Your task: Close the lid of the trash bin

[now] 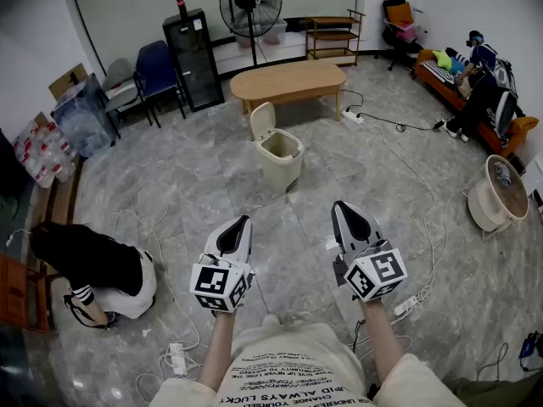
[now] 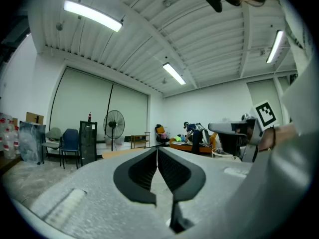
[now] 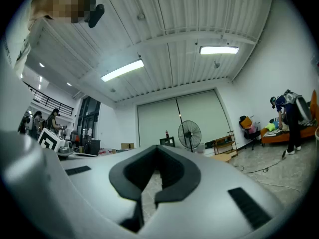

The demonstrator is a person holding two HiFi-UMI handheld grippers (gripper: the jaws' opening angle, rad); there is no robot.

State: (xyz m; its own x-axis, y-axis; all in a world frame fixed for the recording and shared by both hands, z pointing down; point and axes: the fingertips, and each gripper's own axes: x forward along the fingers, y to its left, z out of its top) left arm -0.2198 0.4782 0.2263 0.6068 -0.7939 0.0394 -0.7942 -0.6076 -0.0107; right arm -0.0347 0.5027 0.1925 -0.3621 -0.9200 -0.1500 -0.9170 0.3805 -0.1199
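Note:
A beige trash bin point(image 1: 282, 158) stands on the grey tiled floor some way ahead of me, near a low wooden table. Its lid point(image 1: 262, 120) is tipped up at the bin's far left side and the inside shows. My left gripper point(image 1: 238, 224) and right gripper point(image 1: 345, 208) are held side by side well short of the bin, both pointing toward it. In the left gripper view the left gripper point(image 2: 157, 149) has its jaws together with nothing between them. The right gripper point(image 3: 158, 147) also has its jaws together and empty. The bin is hidden in both gripper views.
A wooden table point(image 1: 288, 81), a standing fan point(image 1: 250, 2) and a black cabinet point(image 1: 194, 58) are behind the bin. A person point(image 1: 89, 261) crouches at the left. Cables and a power strip point(image 1: 407, 305) lie on the floor at the right, near a round fan point(image 1: 496, 195).

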